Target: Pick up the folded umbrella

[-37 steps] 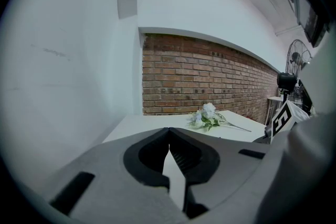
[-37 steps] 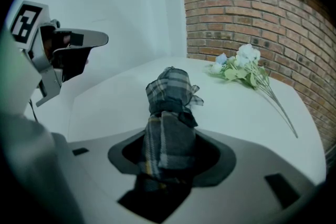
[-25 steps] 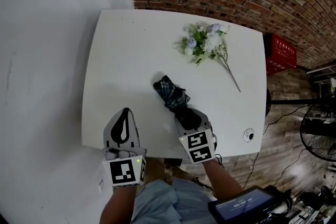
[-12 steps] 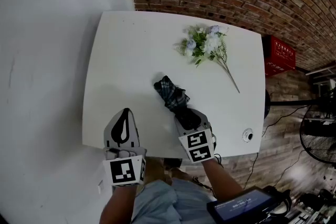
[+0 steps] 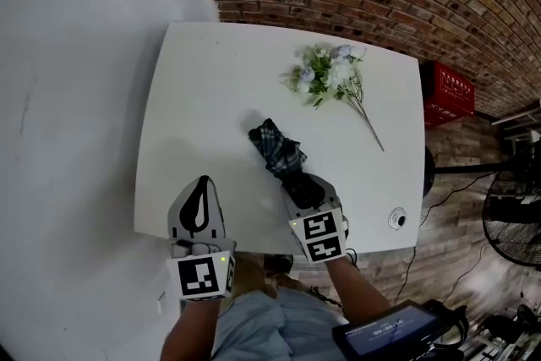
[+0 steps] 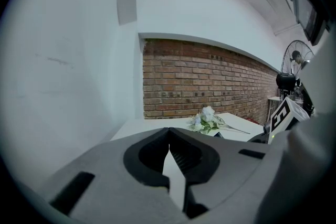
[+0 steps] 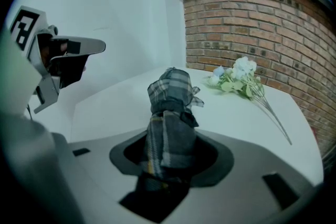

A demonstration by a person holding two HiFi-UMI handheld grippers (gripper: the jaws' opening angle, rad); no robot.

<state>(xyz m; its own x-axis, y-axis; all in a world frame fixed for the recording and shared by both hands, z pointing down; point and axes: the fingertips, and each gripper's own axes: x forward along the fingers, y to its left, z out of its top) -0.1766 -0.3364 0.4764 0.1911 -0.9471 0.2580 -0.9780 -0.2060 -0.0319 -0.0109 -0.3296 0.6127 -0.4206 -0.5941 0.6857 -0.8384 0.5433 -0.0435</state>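
Observation:
The folded umbrella (image 5: 275,150), dark with a grey plaid cover, lies over the white table (image 5: 203,97) near its front middle. My right gripper (image 5: 304,187) is shut on the umbrella's near end. In the right gripper view the umbrella (image 7: 169,113) fills the hollow between the jaws of the right gripper (image 7: 170,139) and sticks out ahead; whether its far end rests on the table I cannot tell. My left gripper (image 5: 201,182) hovers at the table's front left corner, shut on nothing. In its own view the left gripper (image 6: 168,131) has its tips touching.
A bunch of artificial flowers (image 5: 330,72) lies at the back right of the table, its stem pointing toward the right edge. A small round object (image 5: 399,218) sits at the front right corner. A red crate (image 5: 448,89) and a fan (image 5: 511,220) stand on the brick floor to the right.

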